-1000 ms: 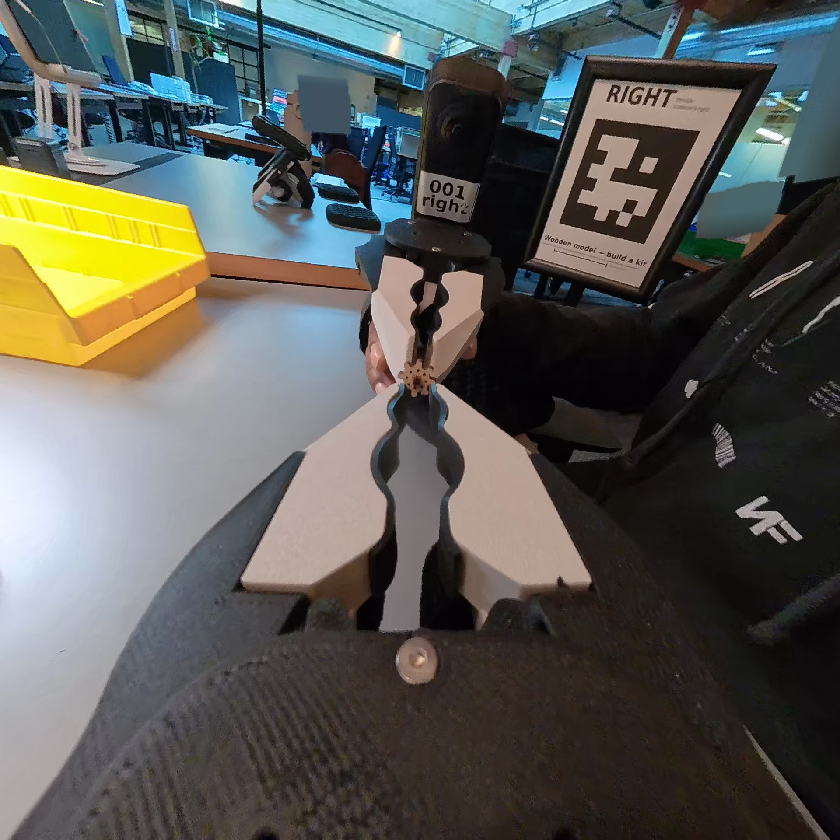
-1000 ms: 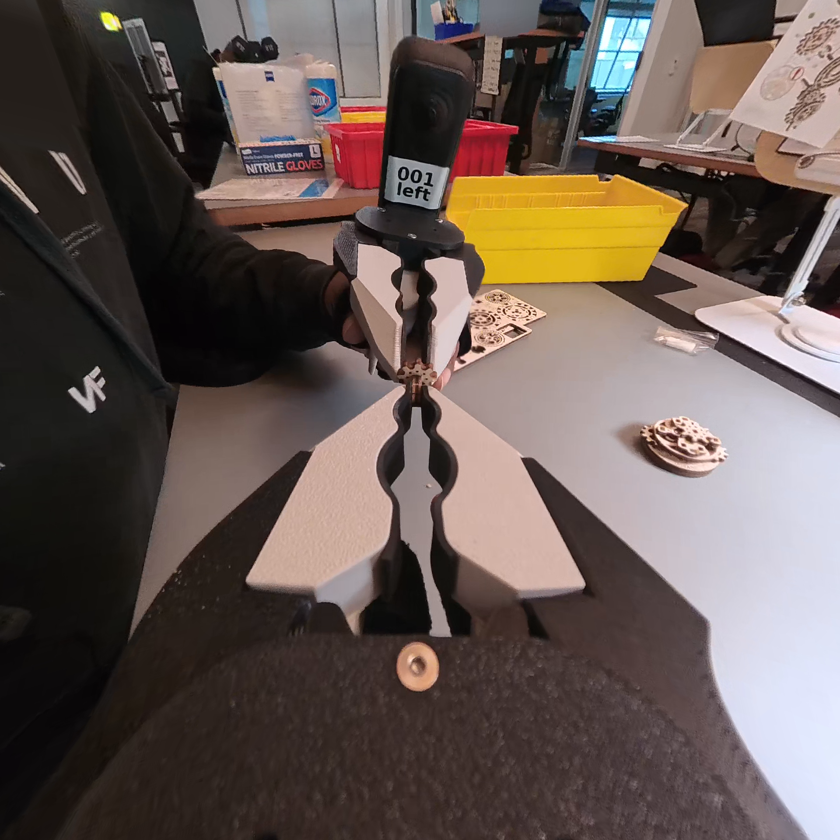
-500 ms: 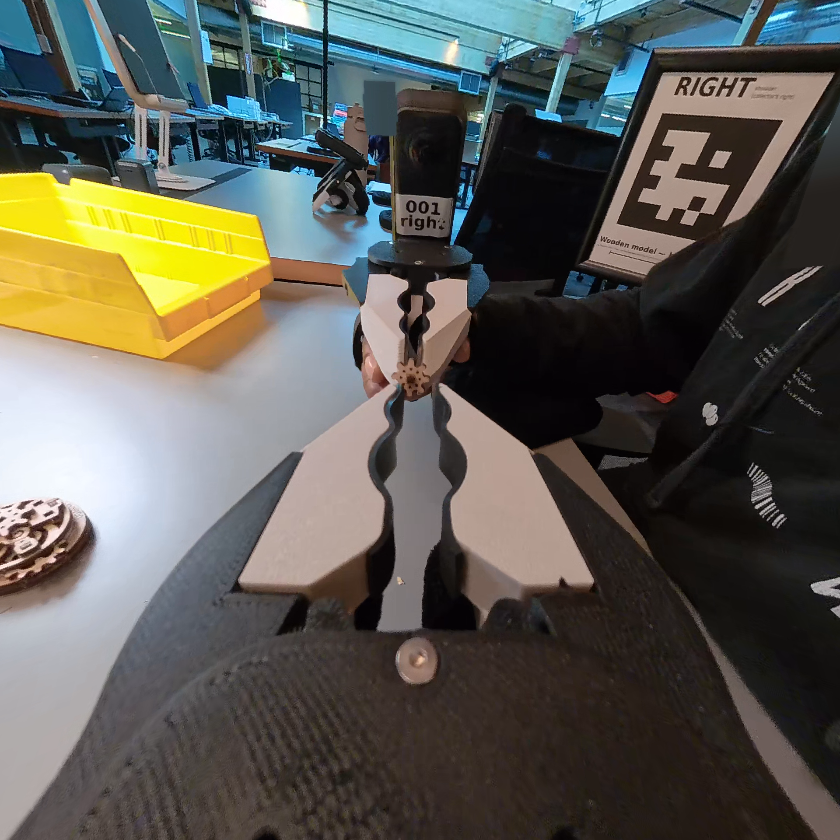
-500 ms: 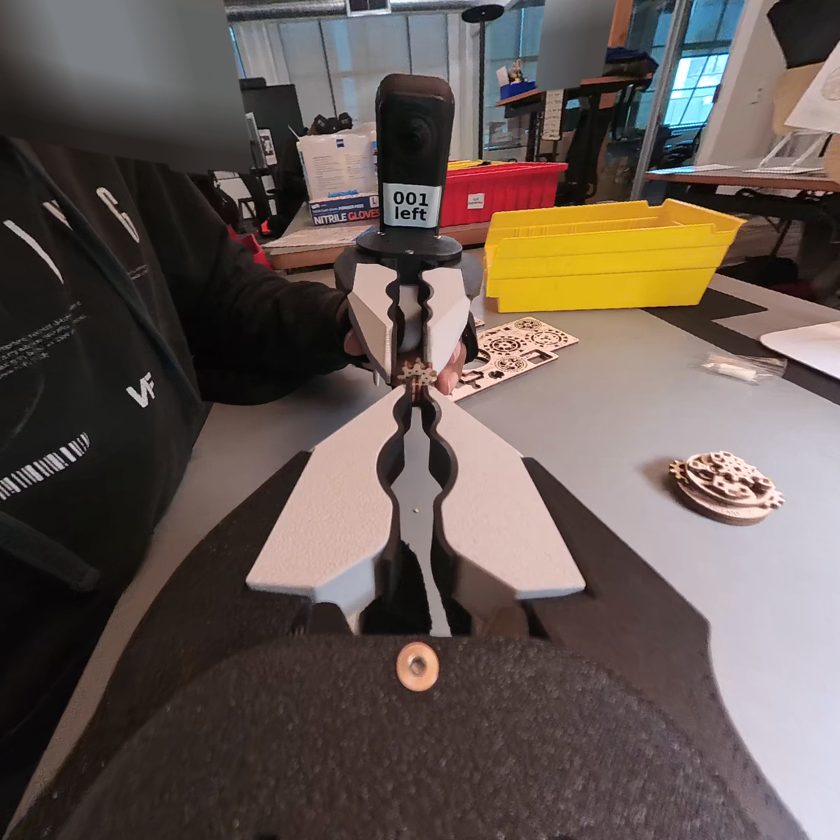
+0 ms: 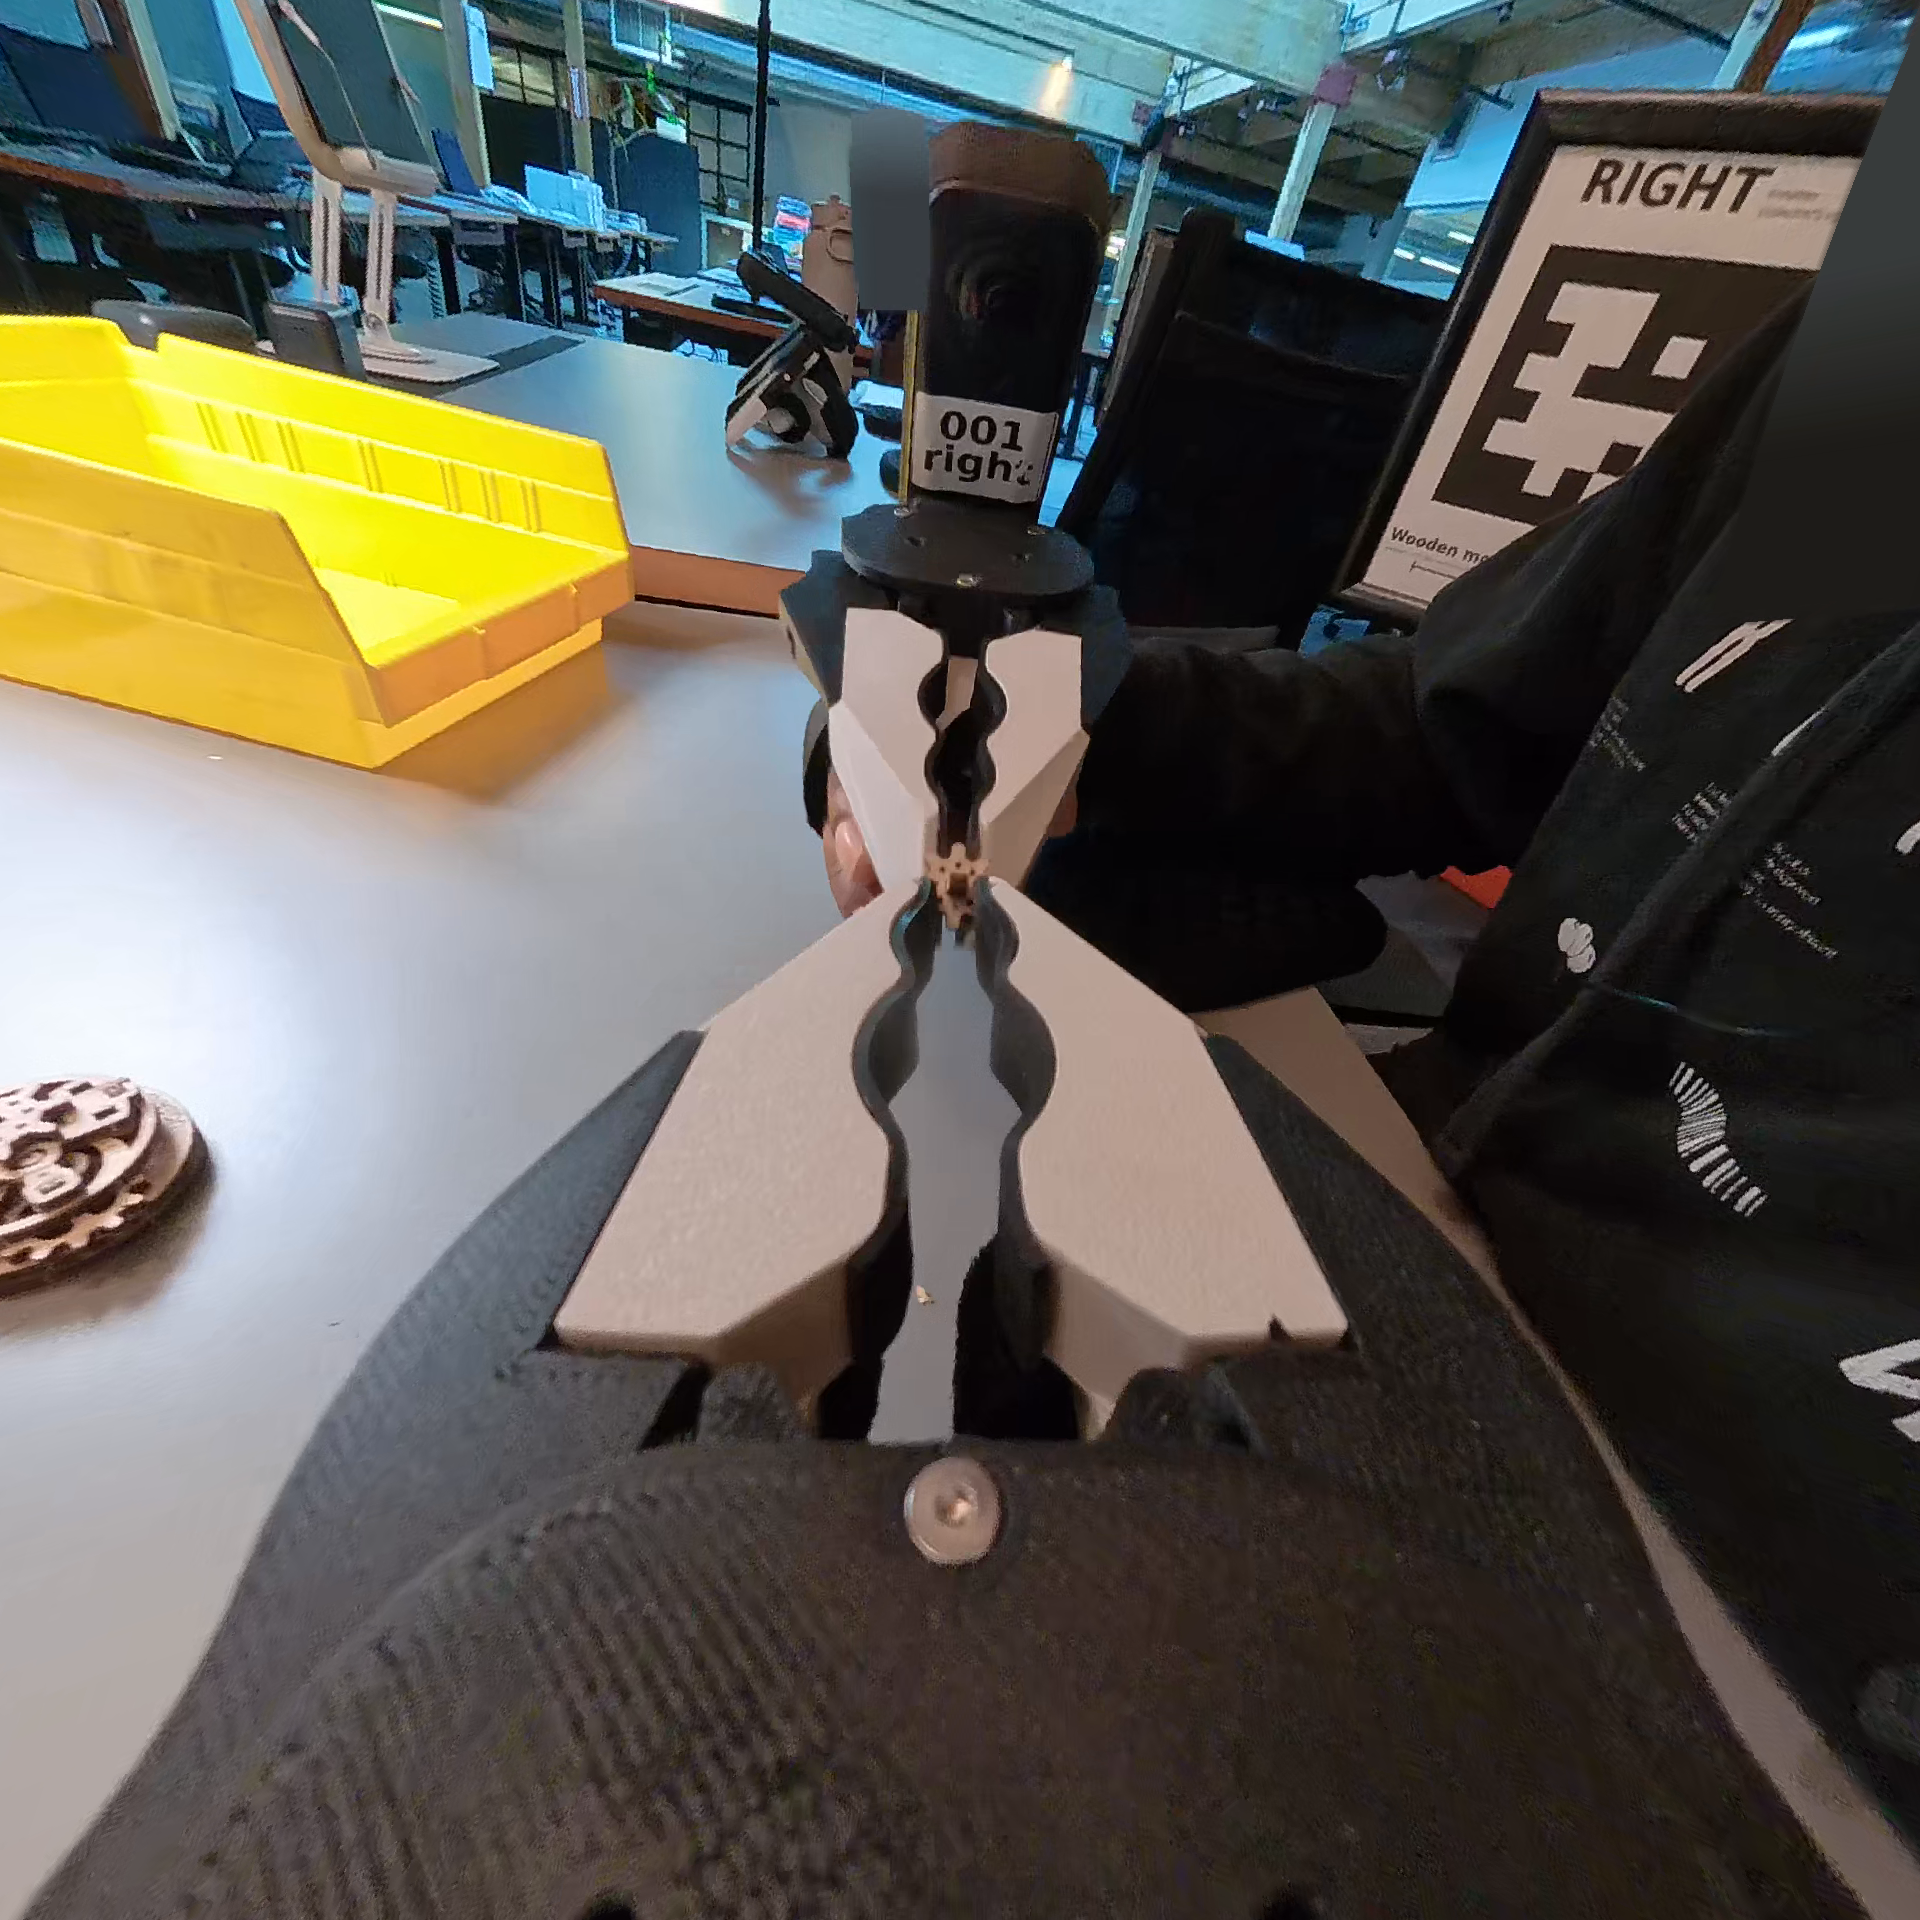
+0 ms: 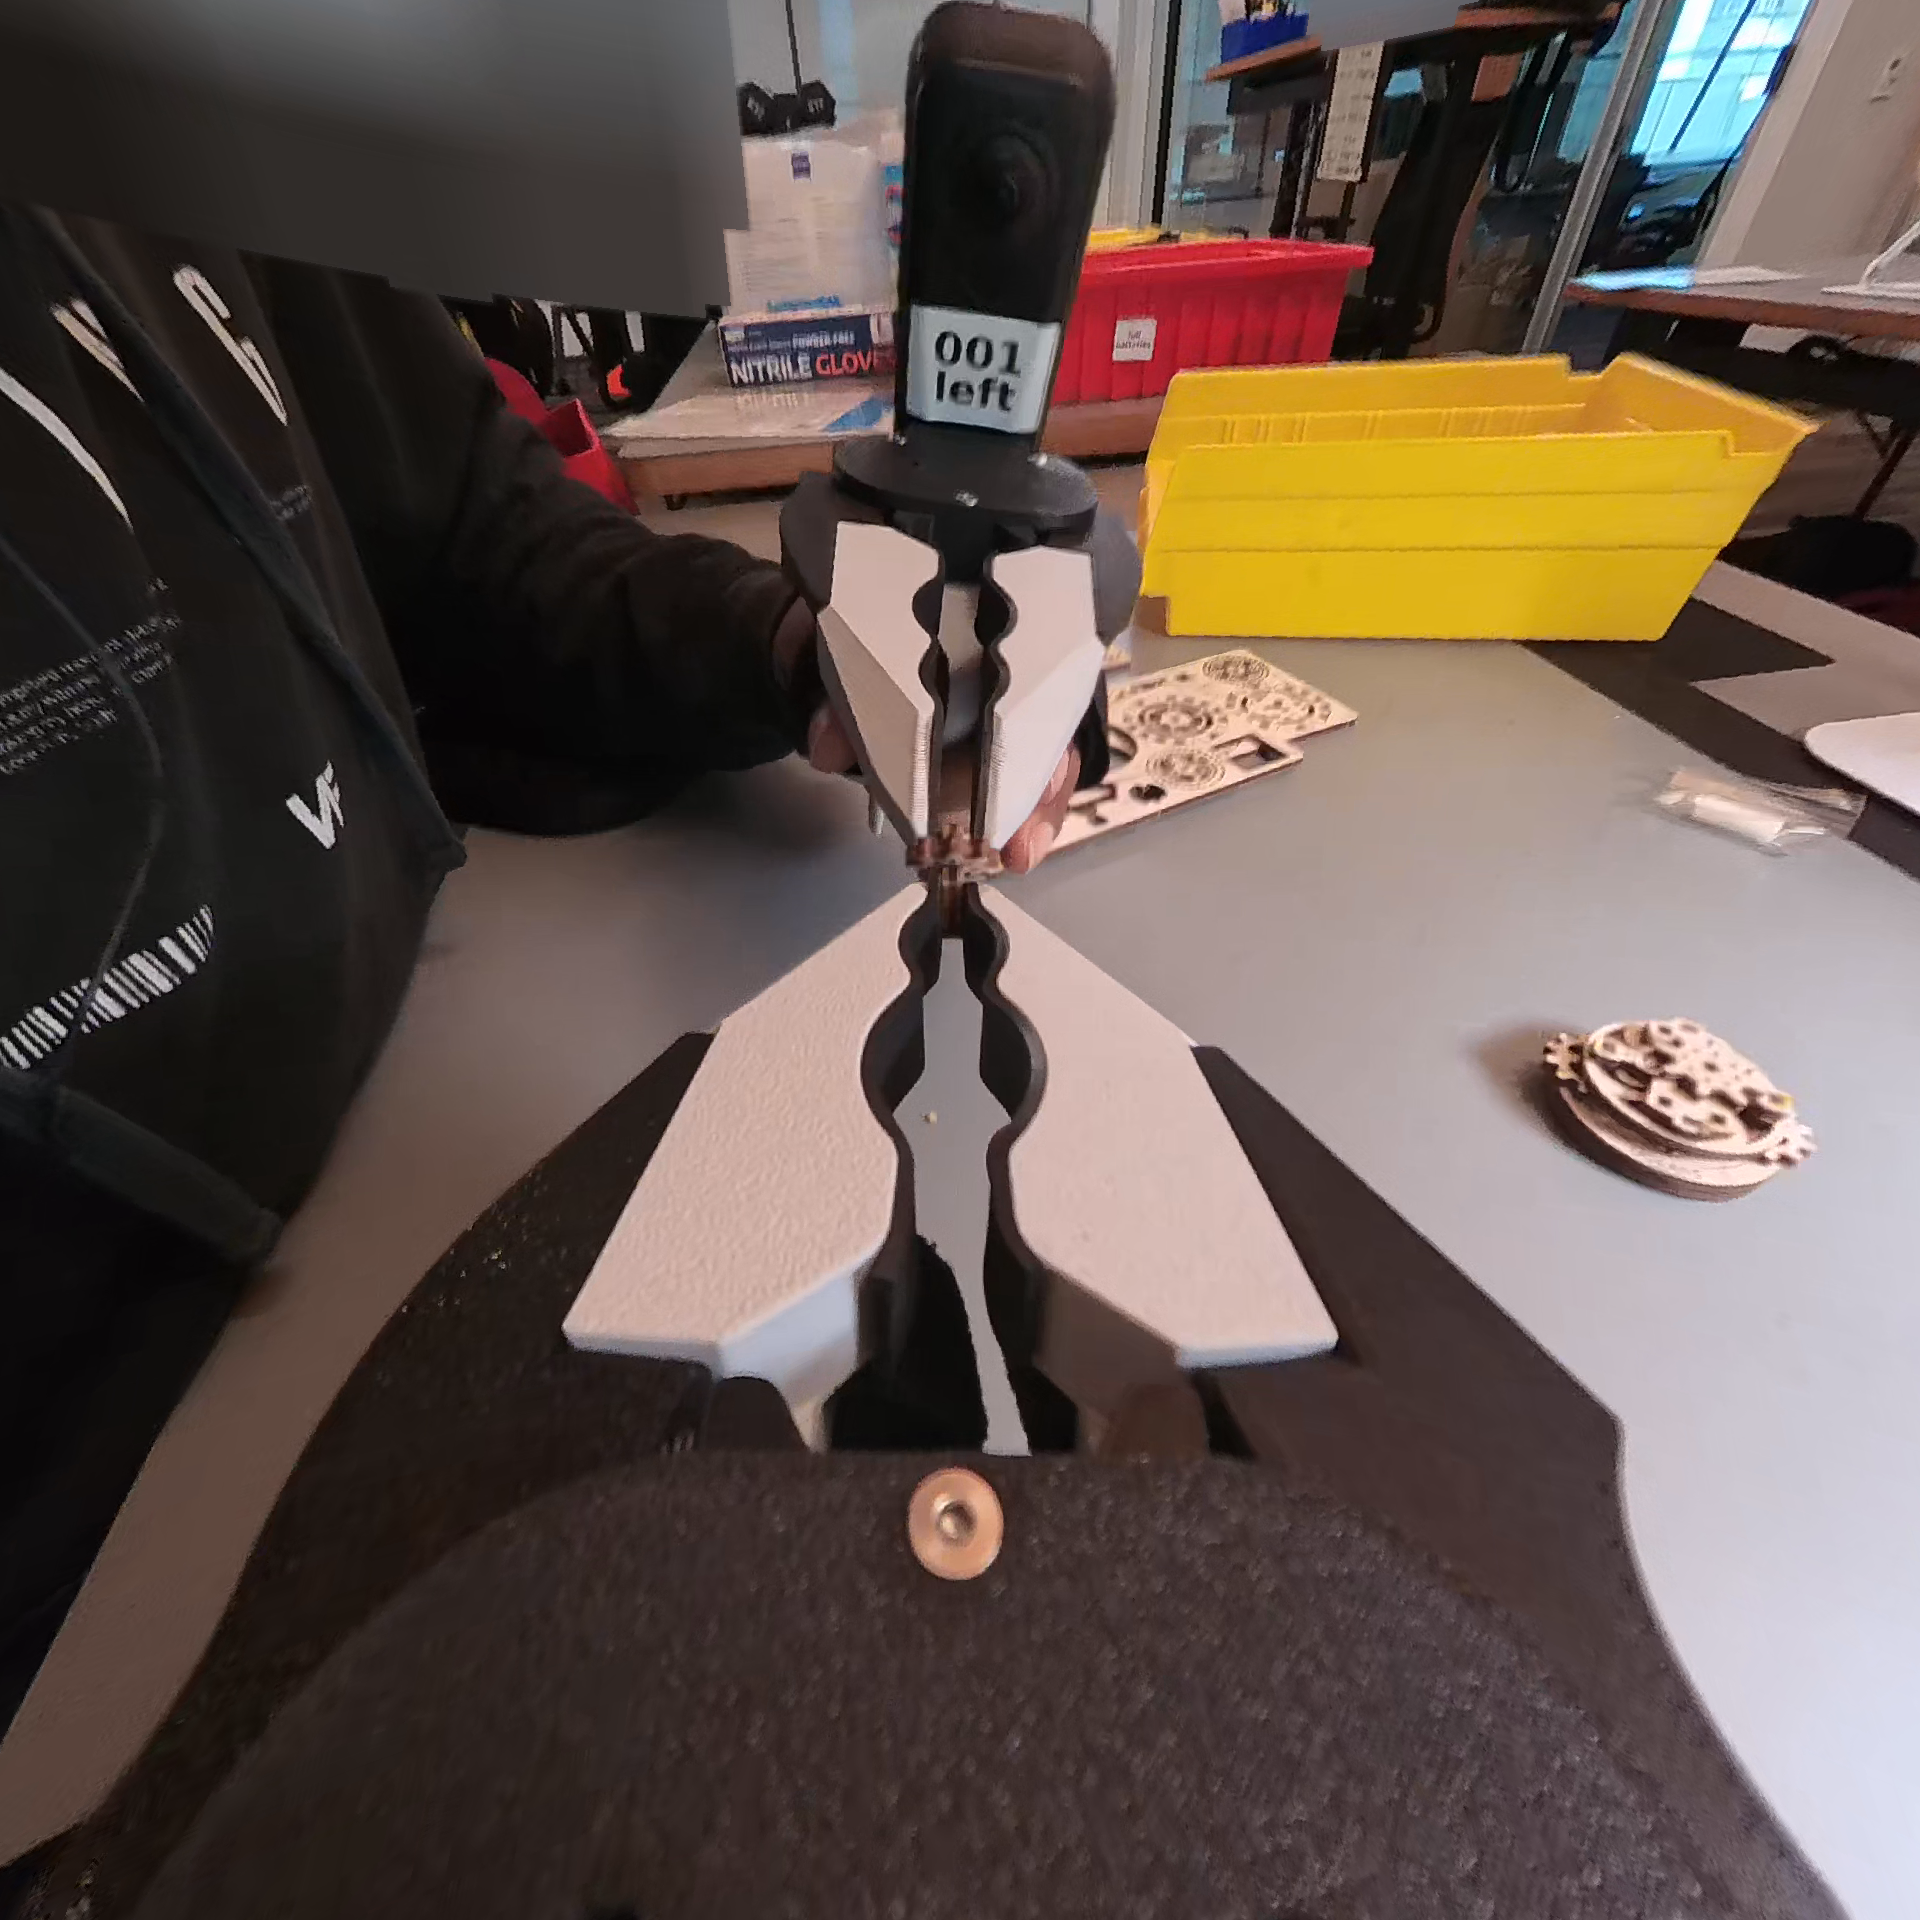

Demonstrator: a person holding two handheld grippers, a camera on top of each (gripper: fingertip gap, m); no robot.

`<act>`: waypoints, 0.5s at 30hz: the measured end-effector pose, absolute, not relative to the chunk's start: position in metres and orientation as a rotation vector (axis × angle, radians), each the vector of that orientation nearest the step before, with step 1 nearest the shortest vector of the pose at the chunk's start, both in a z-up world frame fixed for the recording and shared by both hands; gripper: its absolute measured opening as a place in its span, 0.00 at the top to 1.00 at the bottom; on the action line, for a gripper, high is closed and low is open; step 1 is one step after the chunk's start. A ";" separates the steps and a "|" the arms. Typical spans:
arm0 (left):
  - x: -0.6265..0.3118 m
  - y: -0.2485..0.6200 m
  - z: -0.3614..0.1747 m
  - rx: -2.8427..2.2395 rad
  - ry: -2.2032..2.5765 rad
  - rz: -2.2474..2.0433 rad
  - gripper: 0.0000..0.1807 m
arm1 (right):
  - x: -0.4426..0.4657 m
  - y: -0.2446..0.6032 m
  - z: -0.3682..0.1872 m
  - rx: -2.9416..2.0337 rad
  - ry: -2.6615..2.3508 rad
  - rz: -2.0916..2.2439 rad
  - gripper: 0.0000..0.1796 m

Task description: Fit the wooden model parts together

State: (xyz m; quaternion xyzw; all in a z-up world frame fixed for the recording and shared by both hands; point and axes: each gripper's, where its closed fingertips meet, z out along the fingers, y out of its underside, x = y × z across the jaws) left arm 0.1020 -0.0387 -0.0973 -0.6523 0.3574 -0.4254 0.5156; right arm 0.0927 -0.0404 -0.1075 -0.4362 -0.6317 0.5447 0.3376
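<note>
My left gripper point(image 5: 951, 914) and right gripper point(image 6: 948, 902) meet tip to tip in the air above the grey table point(image 5: 364, 987). Both are shut, with a small wooden gear point(image 5: 954, 869) pinched where the tips meet. In the right wrist view the gear point(image 6: 948, 854) shows nearly edge-on at the left gripper's tips, and a thin wooden stub sits between my right fingertips. I cannot tell which gripper grips which piece. The right gripper point(image 5: 956, 847) faces the left camera, and the left gripper point(image 6: 948, 831) faces the right camera.
A round assembled wooden gear model point(image 6: 1683, 1112) lies on the table, also in the left wrist view point(image 5: 62, 1174). A wooden parts sheet point(image 6: 1195, 727), a small plastic bag point(image 6: 1756, 805) and a yellow bin point(image 6: 1455, 499) lie beyond. A person's dark sleeves and torso point(image 5: 1714, 1039) are close. My left and right fingertips are right by each other. The round assembled wooden gear model point(image 6: 1683, 1112) is about equally far from each gripper, around 20 cm. Seen from the left wrist view point(image 5: 104, 1102) as well.
Both grippers stayed shut and tip to tip while swinging together. The round model came into the left view. The gear turned from face-on to nearly edge-on in the right view.
</note>
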 end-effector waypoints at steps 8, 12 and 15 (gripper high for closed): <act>0.092 -0.030 -0.112 -1.625 0.884 -0.970 1.00 | 0.096 -0.026 -0.113 -1.194 -1.676 1.300 1.00; 0.089 -0.025 -0.116 -1.668 0.853 -0.993 0.91 | 0.096 -0.018 -0.138 -1.299 -1.742 1.170 1.00; 0.091 -0.022 -0.129 -1.725 0.868 -0.962 0.87 | 0.091 -0.022 -0.153 -1.329 -1.809 1.100 1.00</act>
